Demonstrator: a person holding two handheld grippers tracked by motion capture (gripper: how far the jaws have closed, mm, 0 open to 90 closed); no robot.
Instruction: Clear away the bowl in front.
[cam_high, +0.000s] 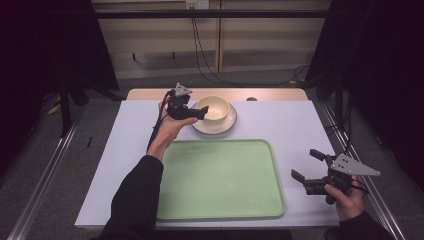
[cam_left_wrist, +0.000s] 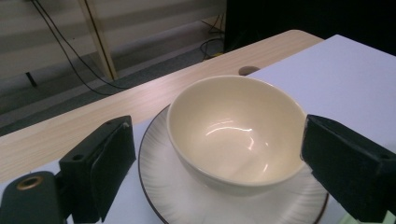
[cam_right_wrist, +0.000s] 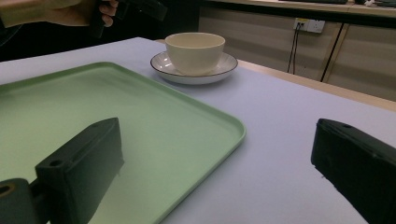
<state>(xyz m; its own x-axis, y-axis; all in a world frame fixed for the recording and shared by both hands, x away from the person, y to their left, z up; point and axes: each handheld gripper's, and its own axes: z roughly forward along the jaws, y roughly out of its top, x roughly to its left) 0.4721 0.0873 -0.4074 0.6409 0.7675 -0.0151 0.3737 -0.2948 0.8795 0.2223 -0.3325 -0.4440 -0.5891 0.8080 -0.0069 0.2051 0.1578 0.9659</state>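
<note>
Left gripper jaws wide, flanking bowl; untouched

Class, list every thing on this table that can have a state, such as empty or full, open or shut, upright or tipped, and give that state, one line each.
Cream ceramic bowl: upright, empty, standing on the plate.
White ribbed plate with dark rim: flat on the table, bearing the bowl.
Pale green plastic tray: flat, empty.
Left gripper: open, jaws either side of the bowl, not touching it.
Right gripper: open, holding nothing, beside the tray.
</note>
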